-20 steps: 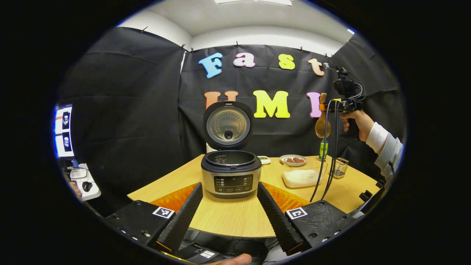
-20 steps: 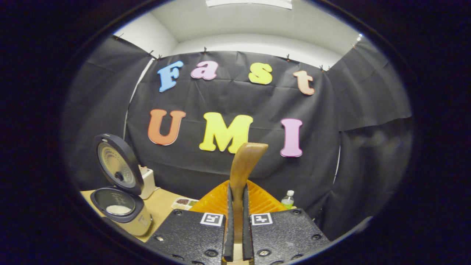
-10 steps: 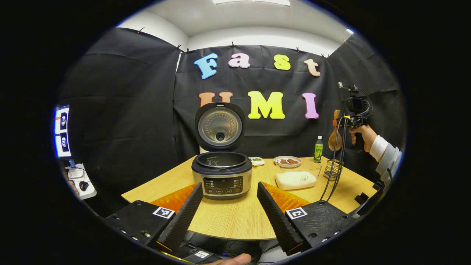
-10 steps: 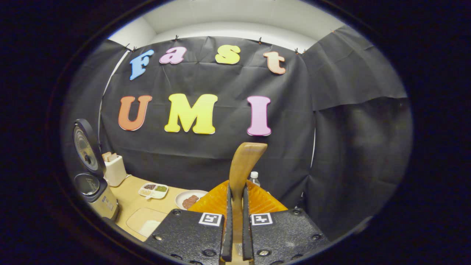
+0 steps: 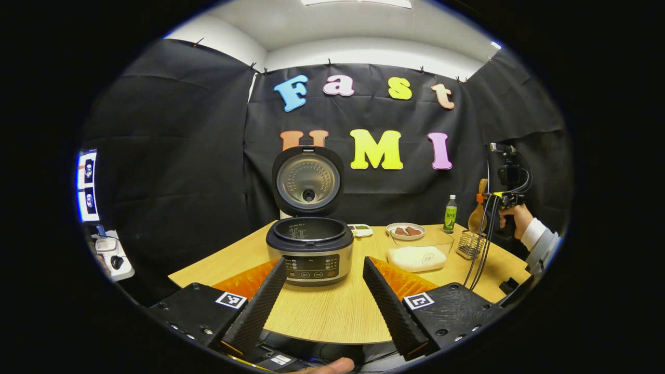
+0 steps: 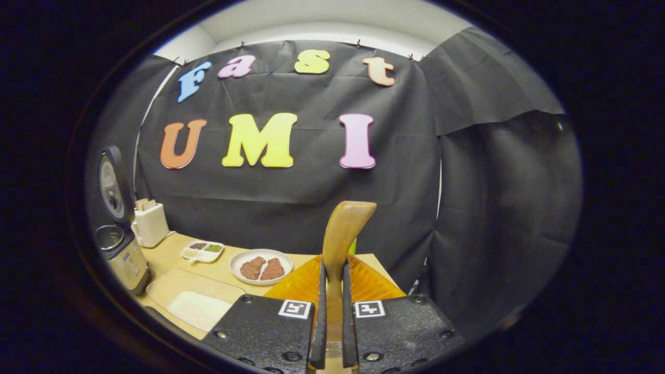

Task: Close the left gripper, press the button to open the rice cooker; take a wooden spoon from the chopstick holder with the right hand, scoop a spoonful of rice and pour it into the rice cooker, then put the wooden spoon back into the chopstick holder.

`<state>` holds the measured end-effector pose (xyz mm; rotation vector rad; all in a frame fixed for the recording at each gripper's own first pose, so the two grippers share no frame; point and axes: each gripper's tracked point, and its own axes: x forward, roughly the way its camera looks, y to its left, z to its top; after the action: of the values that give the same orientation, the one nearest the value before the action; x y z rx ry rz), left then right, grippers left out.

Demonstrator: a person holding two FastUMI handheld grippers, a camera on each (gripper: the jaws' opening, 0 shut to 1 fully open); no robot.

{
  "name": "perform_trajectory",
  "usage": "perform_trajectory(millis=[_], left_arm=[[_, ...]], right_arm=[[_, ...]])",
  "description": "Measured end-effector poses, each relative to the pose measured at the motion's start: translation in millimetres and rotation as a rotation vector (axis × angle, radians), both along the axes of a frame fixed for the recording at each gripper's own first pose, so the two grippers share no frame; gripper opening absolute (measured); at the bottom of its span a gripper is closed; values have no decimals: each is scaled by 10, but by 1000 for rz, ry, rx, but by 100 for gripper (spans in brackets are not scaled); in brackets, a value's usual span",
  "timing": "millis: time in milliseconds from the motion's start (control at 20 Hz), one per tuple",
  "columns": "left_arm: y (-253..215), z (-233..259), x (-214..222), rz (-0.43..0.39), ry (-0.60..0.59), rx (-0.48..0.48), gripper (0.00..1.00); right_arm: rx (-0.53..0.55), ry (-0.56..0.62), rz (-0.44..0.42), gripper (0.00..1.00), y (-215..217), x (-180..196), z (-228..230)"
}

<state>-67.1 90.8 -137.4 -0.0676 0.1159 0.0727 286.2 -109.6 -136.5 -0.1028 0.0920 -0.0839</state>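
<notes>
The round silver-and-black rice cooker (image 5: 310, 254) stands on the pale wooden counter (image 5: 332, 311) with its lid (image 5: 308, 180) swung up, so I judge the button press done. My left claw (image 5: 324, 298) hangs in front of the cooker at the near edge of the counter, its two fingers spread wide apart and holding nothing. My right claw (image 6: 331, 311) has its fingers drawn close together and clamped on the handle of the light-brown wooden spoon (image 6: 343, 234), which stands up between them with the bowl end uppermost in the right gripper view. In the left gripper view that same spoon hangs bowl-down under the right claw, just above the small wire-mesh chopstick holder (image 5: 469, 245) at the far right of the counter. The clear plastic tub of white rice (image 5: 418, 254) sits between the cooker and the holder. I cannot tell whether any rice lies inside the cooker's pot, and the spoon's bowl is too small to show whether it carries grains. With the spoon poised over the holder and away from both tub and cooker, my reading is that the scoop and pour are behind me and only the return remains: lower the spoon into the mesh holder and let go. A white plate of brown food (image 6: 261, 266) and a green bottle (image 5: 450, 214) stand behind, untouched.
</notes>
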Motion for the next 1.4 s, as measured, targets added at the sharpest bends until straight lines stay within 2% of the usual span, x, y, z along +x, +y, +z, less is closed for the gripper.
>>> perform_trajectory(millis=[200,400,500,550,700,750,850,950,1250,1400], left_arm=[[38,53,47,14,7,-14,95],[95,203,213,26,17,-3,95],[154,351,279,41,5,17,95],[185,428,323,48,-4,20,95],[268,631,471,65,-29,10,95],[292,685,527,69,-33,7,95],[320,762,662,73,-34,14,95],[380,847,807,89,-40,35,95],[442,1039,1338,103,-66,57,94],[547,945,1551,119,-53,74,94]], right_arm=[[88,62,27,18,18,42,-219],[175,99,59,24,79,41,-299],[155,88,52,39,38,82,-268],[132,67,41,50,0,64,-173],[66,5,49,62,44,20,72],[53,-10,58,73,77,-9,144],[30,-29,57,76,99,-61,269],[36,-57,63,94,147,-140,410],[11,-38,-17,94,48,-413,537],[63,-9,-20,94,99,-647,552]])
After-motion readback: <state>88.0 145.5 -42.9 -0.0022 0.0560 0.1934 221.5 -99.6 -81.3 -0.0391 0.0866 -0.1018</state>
